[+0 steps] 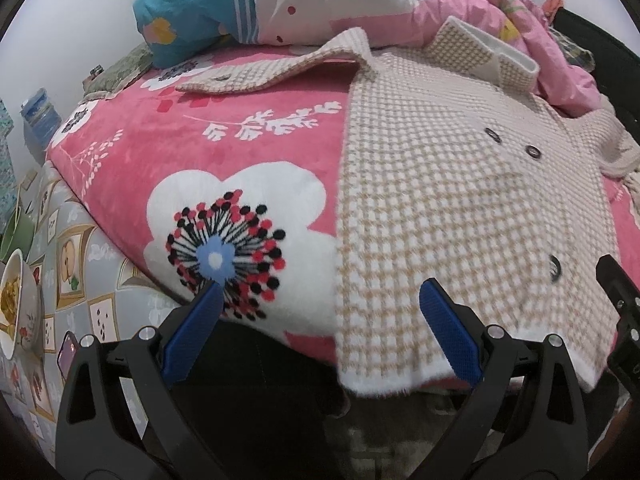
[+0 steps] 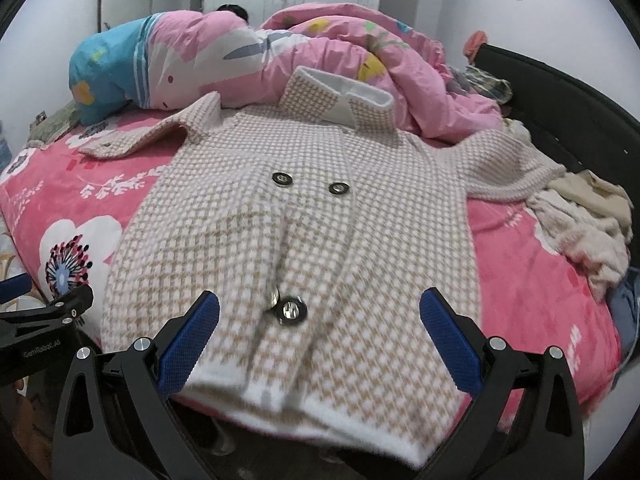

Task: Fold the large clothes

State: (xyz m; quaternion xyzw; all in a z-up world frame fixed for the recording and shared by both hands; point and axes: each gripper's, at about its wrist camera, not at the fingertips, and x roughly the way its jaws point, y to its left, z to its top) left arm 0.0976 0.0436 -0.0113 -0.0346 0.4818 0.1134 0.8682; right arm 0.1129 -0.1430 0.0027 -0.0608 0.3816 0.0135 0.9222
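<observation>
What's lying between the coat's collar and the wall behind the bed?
A rumpled pink duvet, heaped against the checked coat's collar. The right wrist view shows it best.

We see even, soft indoor light, no hard shadows, strong fisheye bending with dark corners, slight blur on the coat hem [image 2: 320, 412], small glare on one button [image 2: 291, 310].

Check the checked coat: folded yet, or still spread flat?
Spread flat. The coat lies face up on the pink blanket, buttoned, both sleeves out sideways, collar at the far end, hem at the near edge.
</observation>
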